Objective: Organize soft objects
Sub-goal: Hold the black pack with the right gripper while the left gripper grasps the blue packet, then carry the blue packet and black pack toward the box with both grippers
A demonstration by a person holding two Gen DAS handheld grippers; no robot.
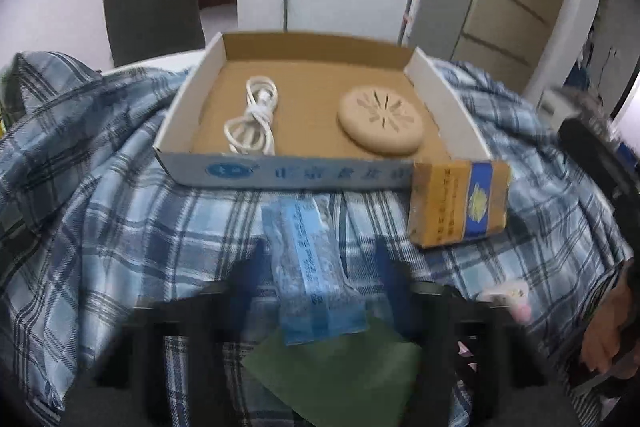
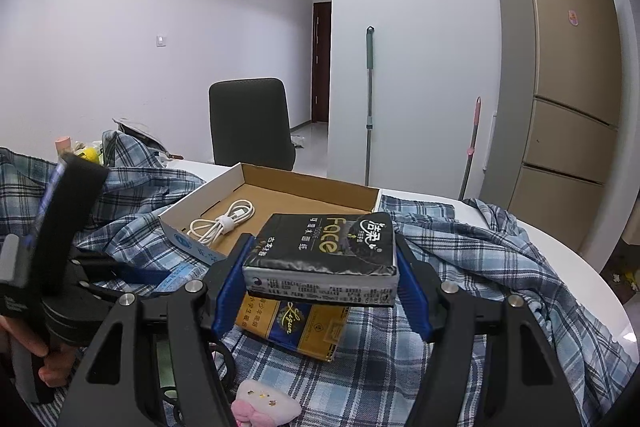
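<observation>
1. Tissue pack (image 2: 320, 259) sits clamped between the right gripper's (image 2: 320, 279) blue fingers (image 2: 228, 291), held above the yellow box (image 2: 292, 327) and plaid cloth (image 2: 460, 267), just short of the tray (image 2: 280, 187).
2. Left gripper (image 1: 320, 287) straddles the blue packet (image 1: 312, 267); frame is blurred, so cannot tell whether it grips.
3. Carry the pack level over the near wall.
4. Set it clear of the cable (image 2: 220, 221), then release.

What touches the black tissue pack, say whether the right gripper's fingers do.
Touching. The right wrist view shows both blue fingers of the right gripper pressed against the sides of the black tissue pack, which is lifted above the yellow box.
</observation>
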